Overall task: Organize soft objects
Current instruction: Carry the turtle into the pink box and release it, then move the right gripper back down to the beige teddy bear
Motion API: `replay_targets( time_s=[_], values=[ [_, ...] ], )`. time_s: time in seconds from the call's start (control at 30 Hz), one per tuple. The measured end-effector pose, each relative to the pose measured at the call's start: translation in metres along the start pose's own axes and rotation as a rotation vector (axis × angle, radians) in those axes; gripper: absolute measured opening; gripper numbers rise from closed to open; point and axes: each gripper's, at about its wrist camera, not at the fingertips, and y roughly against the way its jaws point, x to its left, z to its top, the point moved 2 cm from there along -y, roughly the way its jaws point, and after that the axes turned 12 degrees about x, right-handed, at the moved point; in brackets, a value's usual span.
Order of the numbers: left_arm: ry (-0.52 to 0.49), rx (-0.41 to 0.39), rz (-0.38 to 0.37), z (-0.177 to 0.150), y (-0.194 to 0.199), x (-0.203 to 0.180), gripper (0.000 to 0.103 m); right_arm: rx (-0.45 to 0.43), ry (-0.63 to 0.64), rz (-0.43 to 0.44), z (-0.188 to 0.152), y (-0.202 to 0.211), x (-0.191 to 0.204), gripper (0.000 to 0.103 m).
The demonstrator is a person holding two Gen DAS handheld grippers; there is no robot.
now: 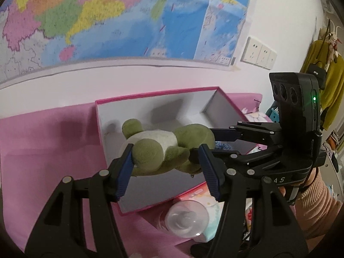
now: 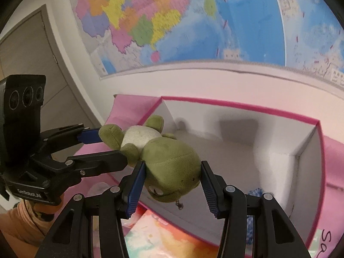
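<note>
A green plush frog [image 1: 154,144] with a white belly hangs over an open white box with a pink rim [image 1: 154,93]. My left gripper [image 1: 165,157] is shut on its leg end, blue pads pressing both sides. The right gripper [image 1: 206,143] reaches in from the right and grips the head. In the right wrist view my right gripper [image 2: 172,169] is shut on the frog's head [image 2: 169,161], face downward. The left gripper [image 2: 109,146] holds the far end from the left, above the box's near left corner [image 2: 236,104]. No other object shows inside the box.
The box sits on a pink cloth [image 1: 43,139] against a wall with a large map [image 1: 107,21]. A clear plastic dome [image 1: 187,217] and colourful packets [image 2: 161,236] lie in front of it. Blue checked fabric [image 2: 255,193] shows near the box. A grey door [image 2: 28,53] stands at the left.
</note>
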Motion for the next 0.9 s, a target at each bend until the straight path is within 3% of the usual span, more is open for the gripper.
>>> replay_targets(
  time_s=[0.23,0.37,0.53,0.7,0.9],
  values=[
    [0.029,0.039,0.019,-0.002,-0.013,0.007,0.059,0.043,-0.058,-0.059,0.003,-0.019,-0.013,0.055],
    [0.052,-0.001,0.043,-0.005,0.002,0.012,0.059,0.024,-0.113,-0.065,-0.003,-0.007,-0.022,0.055],
    [0.054,-0.075,0.033,-0.025,0.043,0.011,0.059,-0.035,-0.098,-0.038,-0.021,0.032,-0.010,0.061],
    [0.040,-0.158,0.006,-0.055,0.086,0.001,0.070,-0.107,-0.058,-0.011,-0.046,0.078,0.014,0.067],
    [0.034,-0.148,-0.018,-0.093,0.100,-0.012,0.070,-0.121,-0.001,0.013,-0.083,0.113,0.044,0.068]
  ],
)
